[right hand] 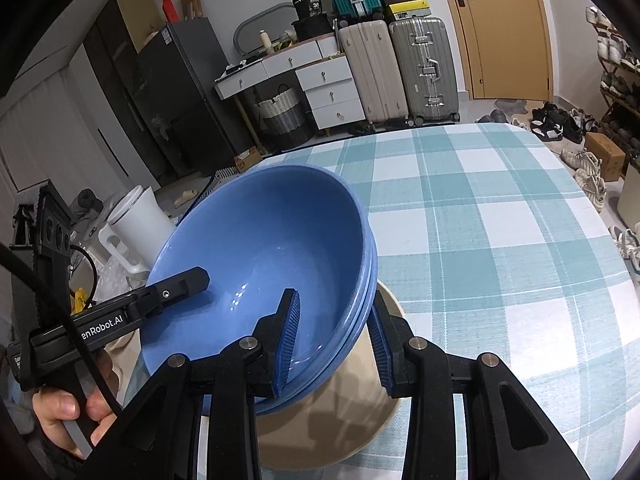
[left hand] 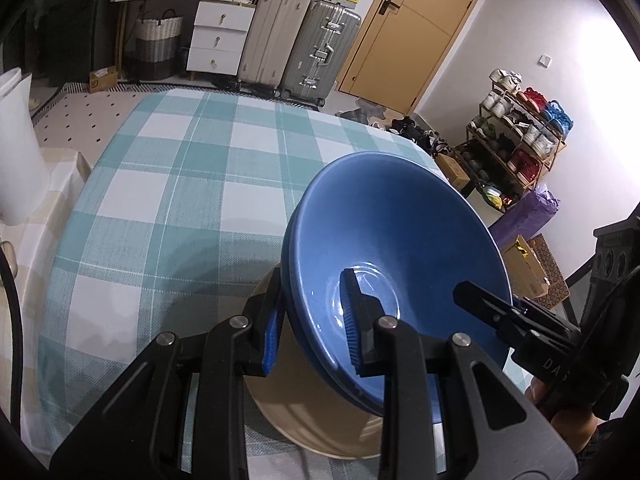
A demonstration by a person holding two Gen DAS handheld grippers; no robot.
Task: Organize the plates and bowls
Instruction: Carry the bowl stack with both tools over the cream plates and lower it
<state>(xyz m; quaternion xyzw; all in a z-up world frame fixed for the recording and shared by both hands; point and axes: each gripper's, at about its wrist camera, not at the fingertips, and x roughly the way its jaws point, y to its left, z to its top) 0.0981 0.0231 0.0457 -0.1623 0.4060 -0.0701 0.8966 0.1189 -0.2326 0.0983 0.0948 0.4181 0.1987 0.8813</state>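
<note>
A nested stack of blue bowls [left hand: 400, 232] [right hand: 260, 232] hangs tilted between both grippers, just over a beige plate [left hand: 320, 412] [right hand: 320, 428] on the checked table. My left gripper [left hand: 312, 330] is shut on the stack's left rim, one pad inside and one outside. My right gripper [right hand: 334, 342] is shut on the opposite rim in the same way. Each wrist view shows the other gripper's inner finger [left hand: 476, 300] [right hand: 184, 284] reaching into the top bowl. Whether the stack touches the plate is hidden.
The teal-and-white checked cloth [left hand: 160, 200] [right hand: 500, 260] covers the table beyond the plate. A white jug [right hand: 132, 224] [left hand: 16, 148] stands off the table's left side. Suitcases, drawers and a shoe rack [left hand: 520, 132] line the room's edges.
</note>
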